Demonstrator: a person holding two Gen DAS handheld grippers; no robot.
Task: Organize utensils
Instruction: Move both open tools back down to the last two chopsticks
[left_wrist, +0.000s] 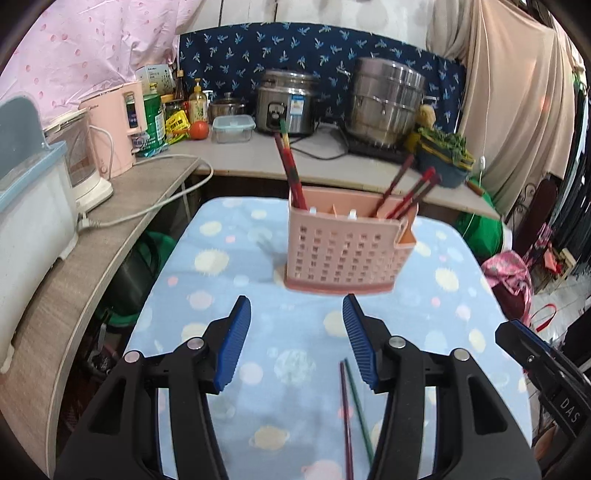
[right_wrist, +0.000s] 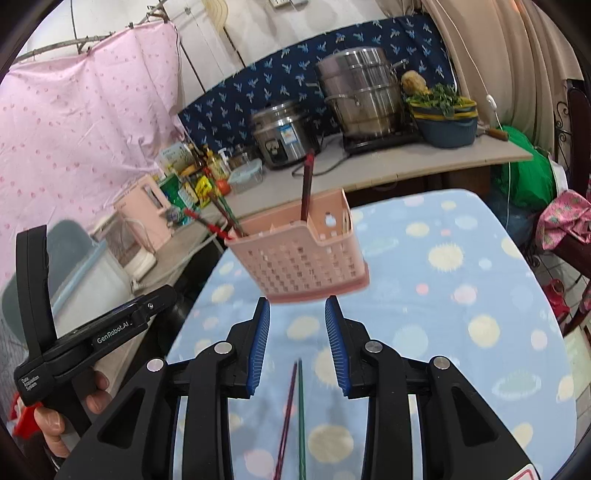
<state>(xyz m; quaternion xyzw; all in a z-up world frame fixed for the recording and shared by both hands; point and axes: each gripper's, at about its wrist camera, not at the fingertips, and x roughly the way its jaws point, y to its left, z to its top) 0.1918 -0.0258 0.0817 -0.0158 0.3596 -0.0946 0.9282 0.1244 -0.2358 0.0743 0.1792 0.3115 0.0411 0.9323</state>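
A pink perforated utensil holder (left_wrist: 343, 251) (right_wrist: 303, 258) stands on the blue dotted tablecloth (left_wrist: 221, 295). Red and dark chopsticks (left_wrist: 290, 170) lean in its left compartment, and more chopsticks (left_wrist: 410, 192) lean in its right one. Two loose chopsticks (left_wrist: 349, 413) (right_wrist: 295, 406), one purple and one green, lie side by side on the cloth. They sit below my right gripper (right_wrist: 296, 300) and just inside the right finger of my left gripper (left_wrist: 295, 299). Both grippers stand open just short of the holder, with nothing between the blue pads.
A counter behind the table carries a rice cooker (left_wrist: 288, 103), a steel steamer pot (left_wrist: 388, 99), a basket of greens (left_wrist: 443, 158), a pink kettle (left_wrist: 118, 125) and bottles. A white cable (left_wrist: 155, 206) hangs off the side shelf. A hand (right_wrist: 55, 424) holds the left gripper's handle.
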